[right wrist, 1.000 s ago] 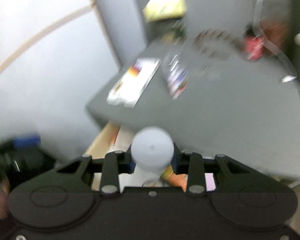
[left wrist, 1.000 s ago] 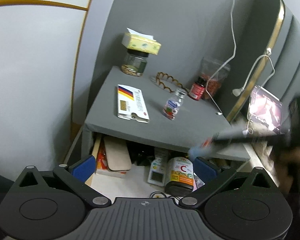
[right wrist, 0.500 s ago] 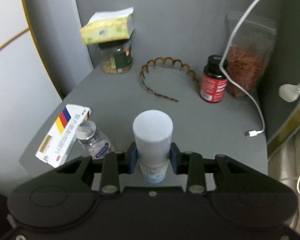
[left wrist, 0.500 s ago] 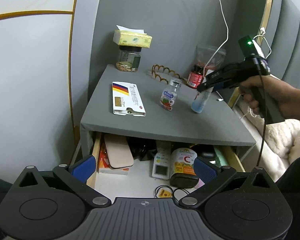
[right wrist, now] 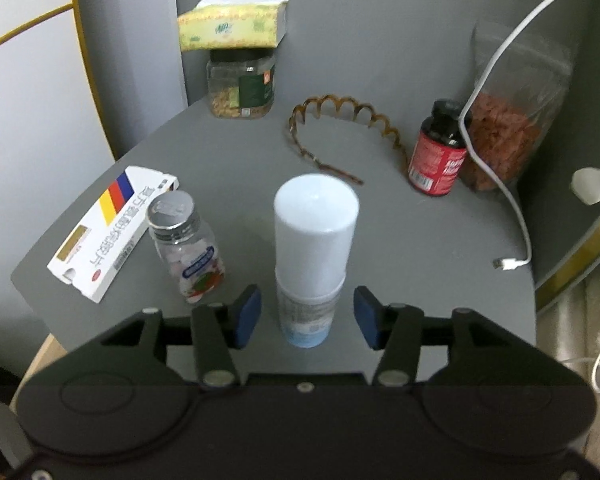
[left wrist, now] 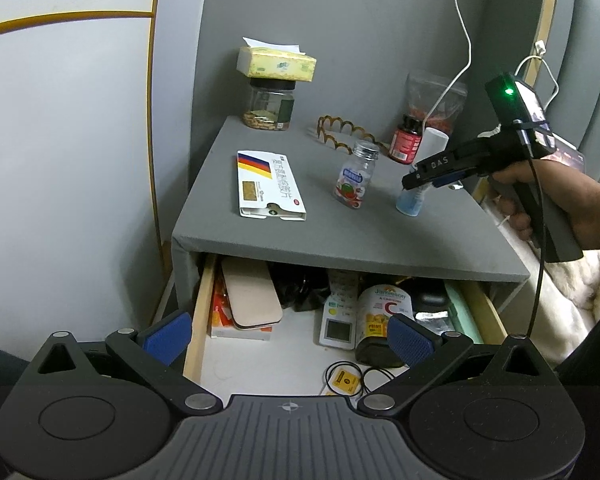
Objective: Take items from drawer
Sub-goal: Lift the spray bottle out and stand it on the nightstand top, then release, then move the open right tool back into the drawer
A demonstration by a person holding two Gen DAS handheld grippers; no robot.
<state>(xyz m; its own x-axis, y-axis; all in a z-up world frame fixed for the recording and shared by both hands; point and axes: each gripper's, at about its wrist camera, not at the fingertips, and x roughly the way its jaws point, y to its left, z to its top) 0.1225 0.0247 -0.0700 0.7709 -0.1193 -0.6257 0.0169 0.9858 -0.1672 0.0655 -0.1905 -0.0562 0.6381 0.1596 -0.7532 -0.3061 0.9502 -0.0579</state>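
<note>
**White-capped bottle stands free between open right claw**

The right claw (right wrist: 307, 316) is spread wide, its blue pads either side of the white-capped bottle (right wrist: 314, 256) without touching it. The bottle stands upright on the grey surface (right wrist: 420, 248), just right of a small pill bottle (right wrist: 186, 246). The left claw (left wrist: 288, 334) hangs wide open over the open drawer (left wrist: 198, 312), where a vitamin C jar (left wrist: 382, 320) lies.
</note>
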